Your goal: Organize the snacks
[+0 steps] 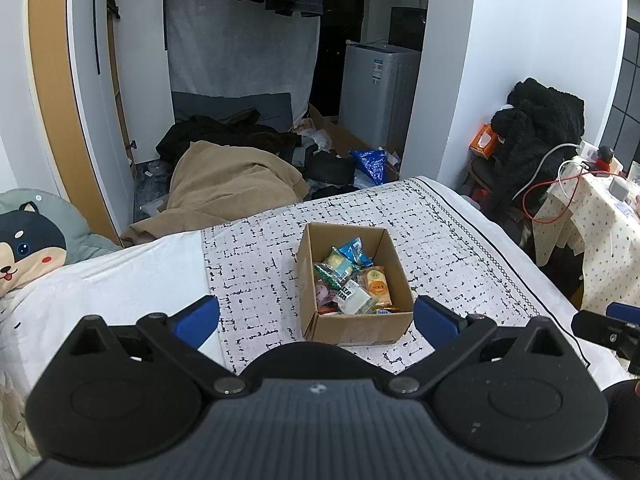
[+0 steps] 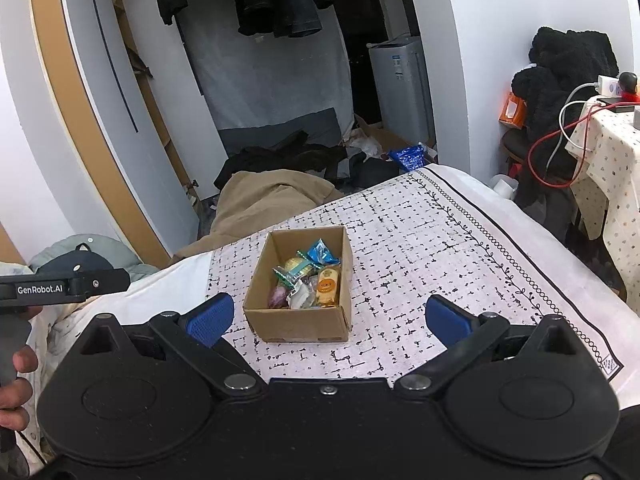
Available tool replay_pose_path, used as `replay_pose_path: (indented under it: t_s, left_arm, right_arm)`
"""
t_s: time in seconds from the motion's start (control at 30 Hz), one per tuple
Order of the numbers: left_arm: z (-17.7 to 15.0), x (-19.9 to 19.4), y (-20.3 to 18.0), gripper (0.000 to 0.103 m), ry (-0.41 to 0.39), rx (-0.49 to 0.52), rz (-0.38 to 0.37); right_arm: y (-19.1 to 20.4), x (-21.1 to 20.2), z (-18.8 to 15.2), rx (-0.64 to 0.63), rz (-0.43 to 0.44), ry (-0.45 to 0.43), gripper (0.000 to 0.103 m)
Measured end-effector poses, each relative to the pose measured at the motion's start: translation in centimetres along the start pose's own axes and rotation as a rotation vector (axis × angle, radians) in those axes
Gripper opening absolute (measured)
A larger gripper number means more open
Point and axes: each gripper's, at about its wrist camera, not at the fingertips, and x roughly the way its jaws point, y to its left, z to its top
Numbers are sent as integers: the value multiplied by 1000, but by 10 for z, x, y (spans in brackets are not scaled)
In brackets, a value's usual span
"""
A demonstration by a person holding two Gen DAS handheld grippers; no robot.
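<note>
**Snack box on bed, both claws spread & empty**

Left claw [image 1: 316, 318] is hovering w/ blue pads spread wide, gripping nothing. Cardboard box [image 1: 354, 326] is sitting on the bed [image 1: 256, 264] just ahead of it, between the pads in view & a bit right of centre. Snacks [image 1: 352, 276] are lying piled inside the box: blue, green, white & orange wrappers. A dog-face cushion [image 1: 28, 240] is lying far left of this claw.

Right claw [image 2: 330, 318] is also hanging spread apart, nothing btwn its pads. The box [image 2: 298, 322] is sitting just ahead, slightly left of its centre, snacks [image 2: 310, 280] inside. A hand [image 2: 16, 384] is gripping the other tool's handle at far left. Cloth-covered side table [image 2: 608, 160] is standing well off to the right, cables draped over it.
</note>
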Motion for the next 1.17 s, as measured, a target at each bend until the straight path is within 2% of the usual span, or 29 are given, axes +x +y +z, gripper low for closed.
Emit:
replay_pose_path:
  t_s: [0.5,0.7,0.93,1.17]
  left_arm:
    - [-7,8,-4,103,-2,2,-13]
    - [-11,16,-6,103,21,-3,-3]
    - [-10,10,-8,103,-21,3,3]
    - [-10,11,-11,103,-24,15,-4]
  right_arm:
    - [-3,4,-5,6,-29,15,103]
    - [-7,7,-8,11,-30,23,103]
    - [-10,7,-8,23,-32,20,103]
    - [-13,8,-10,30,-34,26,103]
